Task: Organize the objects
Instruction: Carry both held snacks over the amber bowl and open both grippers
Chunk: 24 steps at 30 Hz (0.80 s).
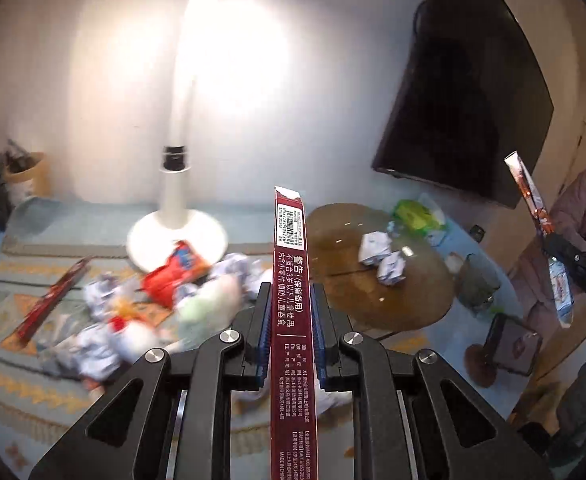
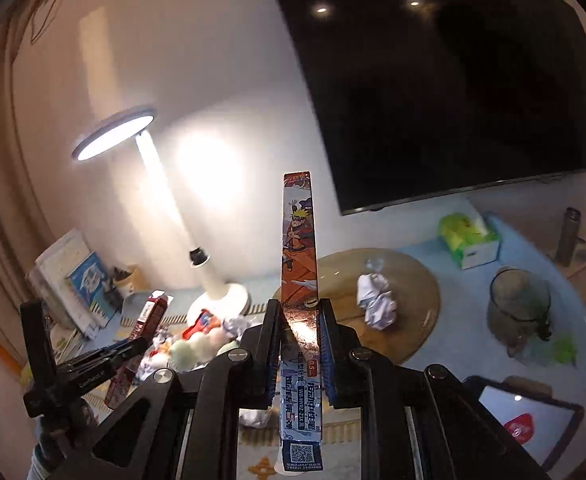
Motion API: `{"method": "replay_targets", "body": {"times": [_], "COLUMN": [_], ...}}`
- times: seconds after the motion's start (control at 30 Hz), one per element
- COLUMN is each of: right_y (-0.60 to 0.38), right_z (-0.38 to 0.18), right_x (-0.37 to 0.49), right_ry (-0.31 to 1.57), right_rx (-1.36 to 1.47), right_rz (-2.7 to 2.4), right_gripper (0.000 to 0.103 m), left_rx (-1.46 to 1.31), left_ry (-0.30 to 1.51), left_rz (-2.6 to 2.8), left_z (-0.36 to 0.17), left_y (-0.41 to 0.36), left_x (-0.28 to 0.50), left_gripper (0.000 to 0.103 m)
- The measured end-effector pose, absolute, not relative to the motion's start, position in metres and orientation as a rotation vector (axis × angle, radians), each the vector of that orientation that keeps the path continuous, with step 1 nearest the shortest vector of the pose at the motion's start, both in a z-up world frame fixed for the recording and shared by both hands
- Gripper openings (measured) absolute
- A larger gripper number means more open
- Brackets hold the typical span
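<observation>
My left gripper is shut on a long dark red box with white print, standing upright between the pads. My right gripper is shut on a long narrow box with an orange cartoon figure, also held upright. In the right wrist view the left gripper shows at lower left with the red box. At the right edge of the left wrist view the right gripper holds up its cartoon box. Both are lifted above a cluttered table.
A white desk lamp stands behind a heap of crumpled papers, snack packets and soft toys. Another red box lies left. A round wooden board carries crumpled paper. A green tissue box, glass jar, tablet and wall TV are right.
</observation>
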State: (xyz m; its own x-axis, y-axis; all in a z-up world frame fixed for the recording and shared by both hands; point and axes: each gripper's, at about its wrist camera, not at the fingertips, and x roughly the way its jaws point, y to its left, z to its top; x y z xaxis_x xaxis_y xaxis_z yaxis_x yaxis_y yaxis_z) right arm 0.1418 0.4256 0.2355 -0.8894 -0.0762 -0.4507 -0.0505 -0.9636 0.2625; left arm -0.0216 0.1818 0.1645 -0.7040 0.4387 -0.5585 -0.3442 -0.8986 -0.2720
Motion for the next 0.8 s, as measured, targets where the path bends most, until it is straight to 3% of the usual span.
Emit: {"method": "replay_targets", "body": {"times": [0.23, 0.27, 0.3, 0.33, 0.37, 0.47, 0.57, 0.73, 0.8], "right_y": [0.466, 0.467, 0.468, 0.468, 0.471, 0.472, 0.458, 0.416, 0.394], "right_z": [0.211, 0.208, 0.204, 0.202, 0.201, 0.201, 0.201, 0.189, 0.172], "right_x": [0.062, 0.048, 0.034, 0.023, 0.017, 0.028, 0.059, 0.12, 0.138], "right_ry": [-0.594, -0.604, -0.592, -0.567, -0.535, -0.496, -0.436, -0.367, -0.359], "right_rx": [0.89, 0.91, 0.954, 1.005, 1.038, 1.016, 0.957, 0.889, 0.896], "right_rz": [-2.956, -2.93, -2.933, -2.957, -2.983, -2.992, -2.98, -2.87, -2.82], "right_gripper": [0.017, 0.023, 0.034, 0.039, 0.043, 0.045, 0.063, 0.067, 0.095], "left_rx": [-0.86, -0.832, -0.828, -0.85, -0.86, -0.864, -0.808, -0.708, -0.707], "left_ry": [-0.207, -0.196, -0.194, -0.198, -0.217, -0.25, -0.245, -0.205, -0.214], "left_rz": [2.483, 2.488, 2.471, 2.463, 2.476, 2.467, 2.492, 2.637, 2.71], "left_z": [0.165, 0.165, 0.163, 0.16, 0.157, 0.157, 0.168, 0.174, 0.167], "left_y": [0.283, 0.291, 0.296, 0.3, 0.299, 0.282, 0.253, 0.172, 0.136], "left_x": [-0.082, -0.088, -0.094, -0.101, -0.105, -0.094, -0.057, 0.025, 0.045], "left_gripper": [0.015, 0.028, 0.057, 0.072, 0.079, 0.079, 0.079, 0.085, 0.098]}}
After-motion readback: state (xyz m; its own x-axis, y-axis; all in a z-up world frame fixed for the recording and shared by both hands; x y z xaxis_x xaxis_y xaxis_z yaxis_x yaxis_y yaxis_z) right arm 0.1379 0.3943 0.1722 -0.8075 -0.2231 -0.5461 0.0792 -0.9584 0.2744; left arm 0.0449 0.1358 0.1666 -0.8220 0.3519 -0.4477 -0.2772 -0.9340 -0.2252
